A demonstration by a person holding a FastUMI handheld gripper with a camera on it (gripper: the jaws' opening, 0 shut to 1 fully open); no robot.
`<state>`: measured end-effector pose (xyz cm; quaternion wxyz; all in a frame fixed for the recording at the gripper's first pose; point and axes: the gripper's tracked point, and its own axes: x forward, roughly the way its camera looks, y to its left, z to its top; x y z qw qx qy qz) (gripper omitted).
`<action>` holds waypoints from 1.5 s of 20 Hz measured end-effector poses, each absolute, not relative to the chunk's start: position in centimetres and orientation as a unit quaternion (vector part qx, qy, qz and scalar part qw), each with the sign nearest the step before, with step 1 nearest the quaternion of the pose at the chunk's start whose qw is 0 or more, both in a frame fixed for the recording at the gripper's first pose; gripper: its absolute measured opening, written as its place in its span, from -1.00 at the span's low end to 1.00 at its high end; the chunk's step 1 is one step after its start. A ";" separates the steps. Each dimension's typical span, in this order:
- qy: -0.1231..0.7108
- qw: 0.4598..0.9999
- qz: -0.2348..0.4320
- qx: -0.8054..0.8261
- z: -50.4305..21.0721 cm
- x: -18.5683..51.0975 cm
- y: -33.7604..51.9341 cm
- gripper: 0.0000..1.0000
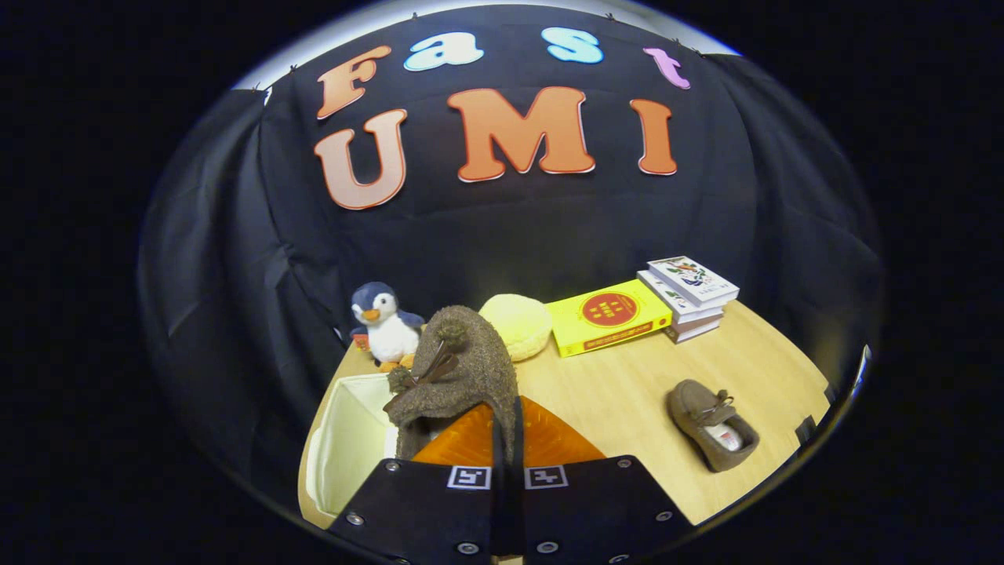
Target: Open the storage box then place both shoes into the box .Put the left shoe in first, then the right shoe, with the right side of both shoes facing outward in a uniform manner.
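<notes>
**Shoe held above open box**

The hand-held gripper point(507, 439) points forward and slightly down over the wooden surface point(627, 392), its fingers drawn nearly together and clamped on the heel of a brown furry shoe point(459, 377), which stands toe-up between them. Just left of the shoe, the storage box point(349, 439) sits open, its pale lining bare as far as can be seen. The second shoe point(712, 424) lies on the surface well to the right. Beyond the fingers, near the booth wall, are a yellow book point(608, 315), stacked books point(690, 297), a yellow cushion point(518, 323) and a penguin toy point(384, 326).
</notes>
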<state>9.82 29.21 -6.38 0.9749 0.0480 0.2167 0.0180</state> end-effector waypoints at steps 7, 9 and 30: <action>0.261 0.964 0.049 0.036 -11.0 9.0 37.0 -0.97; 0.273 0.960 0.048 0.035 -12.4 9.0 38.0 -0.97; 0.301 0.951 0.076 -0.006 -16.5 9.1 41.5 -0.27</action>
